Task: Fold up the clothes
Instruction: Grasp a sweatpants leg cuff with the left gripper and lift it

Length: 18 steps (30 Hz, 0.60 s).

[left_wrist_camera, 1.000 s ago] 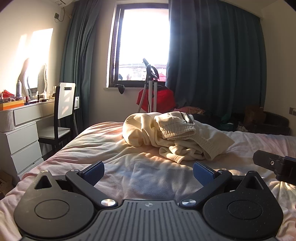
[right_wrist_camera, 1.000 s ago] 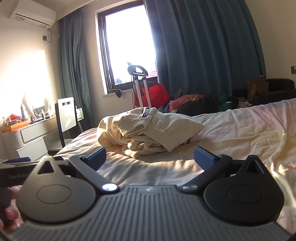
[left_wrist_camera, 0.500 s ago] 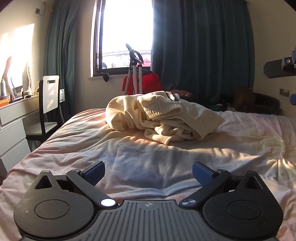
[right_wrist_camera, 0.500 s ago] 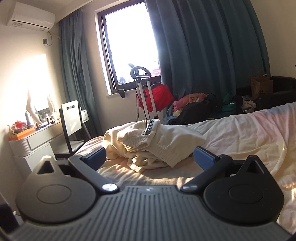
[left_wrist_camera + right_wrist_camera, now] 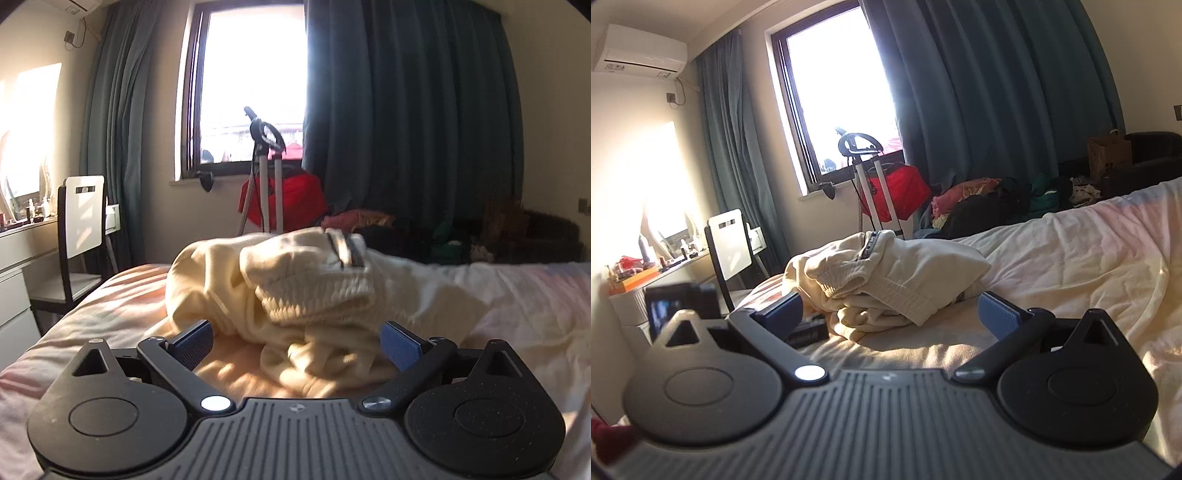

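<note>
A crumpled cream garment (image 5: 295, 295) with a ribbed hem and a dark zipper lies heaped on the bed (image 5: 517, 314). My left gripper (image 5: 297, 345) is open, low over the sheet, with the near edge of the heap between its blue pads (image 5: 192, 341). In the right wrist view the same garment (image 5: 886, 280) lies just ahead. My right gripper (image 5: 890, 314) is open and empty, a short way in front of the heap. The left gripper's body (image 5: 683, 306) shows at the left of that view.
A white chair (image 5: 83, 229) and a dresser (image 5: 11, 280) stand left of the bed. A garment steamer and red bag (image 5: 284, 199) stand under the window. A pile of clothes (image 5: 997, 199) lies beyond the bed's far side.
Both grippers have moved forward toward the cream heap, which now looks much larger. The left gripper has dropped lower and its pads now flank the heap's near edge.
</note>
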### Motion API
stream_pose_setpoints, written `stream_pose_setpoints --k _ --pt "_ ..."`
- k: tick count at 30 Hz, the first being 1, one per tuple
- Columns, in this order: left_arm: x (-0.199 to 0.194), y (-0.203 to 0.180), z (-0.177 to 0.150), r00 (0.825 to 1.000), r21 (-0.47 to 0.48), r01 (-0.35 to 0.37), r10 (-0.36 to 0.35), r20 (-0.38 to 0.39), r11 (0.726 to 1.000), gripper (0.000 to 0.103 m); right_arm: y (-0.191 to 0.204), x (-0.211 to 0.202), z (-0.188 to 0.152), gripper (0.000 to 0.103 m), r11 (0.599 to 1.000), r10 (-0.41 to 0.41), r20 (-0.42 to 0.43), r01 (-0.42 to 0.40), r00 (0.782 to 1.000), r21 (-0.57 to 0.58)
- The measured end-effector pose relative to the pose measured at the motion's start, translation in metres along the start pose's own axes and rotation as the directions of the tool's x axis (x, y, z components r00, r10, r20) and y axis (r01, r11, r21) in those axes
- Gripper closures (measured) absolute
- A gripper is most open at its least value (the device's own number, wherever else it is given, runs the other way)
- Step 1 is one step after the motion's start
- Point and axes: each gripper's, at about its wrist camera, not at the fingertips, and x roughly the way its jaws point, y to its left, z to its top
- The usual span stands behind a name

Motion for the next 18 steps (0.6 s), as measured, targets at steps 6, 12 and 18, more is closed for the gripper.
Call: stream_pose_setpoints --k 6,12,18 --pt "0.080 -0.039 0.022 0.997 0.131 0.071 -0.068 -0.025 0.989 0.014 -0.024 0.044 -0.015 0.000 0.999 -0.043 -0.084 0.045 0.996 0.026" --pt "0.130 -0.066 0.022 0.995 0.375 0.046 -0.011 -0.096 0.926 0.036 -0.047 0.084 -0.035 0.000 0.994 -0.077 -0.181 0.089 0.981 0.058" --pt "0.108 -0.068 0.068 0.999 0.353 0.045 -0.037 -0.028 0.935 0.081 -0.059 0.091 -0.042 0.000 0.992 -0.069 -0.179 0.087 0.981 0.094"
